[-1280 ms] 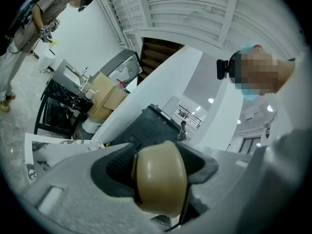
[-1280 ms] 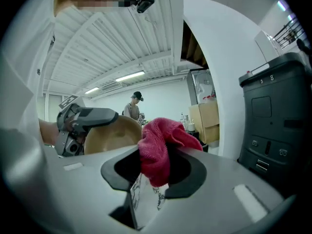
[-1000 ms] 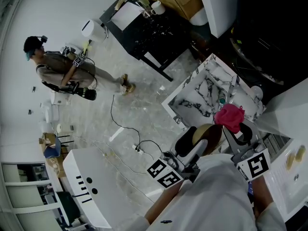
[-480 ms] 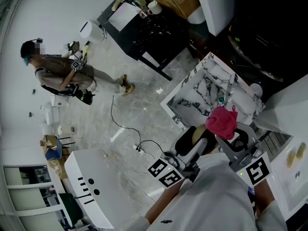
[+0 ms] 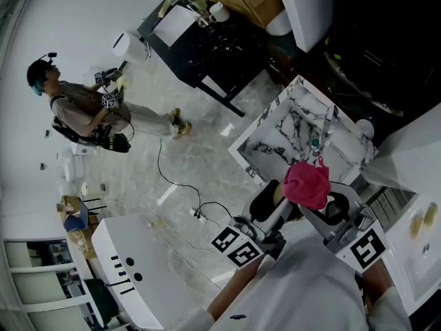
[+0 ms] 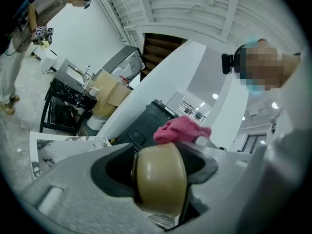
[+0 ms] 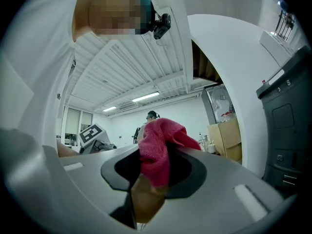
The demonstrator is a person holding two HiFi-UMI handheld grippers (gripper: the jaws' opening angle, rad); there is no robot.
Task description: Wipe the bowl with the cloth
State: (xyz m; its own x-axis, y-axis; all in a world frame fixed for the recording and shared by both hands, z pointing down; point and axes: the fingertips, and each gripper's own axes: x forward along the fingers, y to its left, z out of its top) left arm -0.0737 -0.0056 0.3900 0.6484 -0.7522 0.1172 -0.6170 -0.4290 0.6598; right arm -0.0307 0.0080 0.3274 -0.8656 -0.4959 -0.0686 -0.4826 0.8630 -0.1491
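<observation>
**Desk:** Which step are you on?

**Operator:** The wipe itself, I'd say. My left gripper (image 5: 269,205) is clamped on the tan bowl (image 6: 158,179), one jaw on each side of its wall. My right gripper (image 5: 331,209) is closed on the pink cloth (image 7: 156,152), which bunches up out of the jaws. Both are held in the air close to my chest, beside the marble-patterned table (image 5: 289,133) rather than on it.

**Desk:** Is the cloth on the bowl?

**Operator:** It looks so. In the left gripper view the cloth sits right at the bowl's upper edge, and in the right gripper view it drapes over the tan surface. I can't tell whether it's on the inside or the outside.

**Desk:** What does the next move call for?

**Operator:** I judge it needs a rubbing stroke with the right while the left holds the bowl firm. I'd keep the pressure light, because the bowl is pinched only by its wall and could twist in the jaws.

**Desk:** Any brand or writing?

**Operator:** None on the bowl or cloth. The marker cubes (image 5: 234,248) carry only black-and-white square patterns. A dark cabinet (image 7: 287,126) bears a small white character that may be an 8; it's too small for me to be sure.
</observation>
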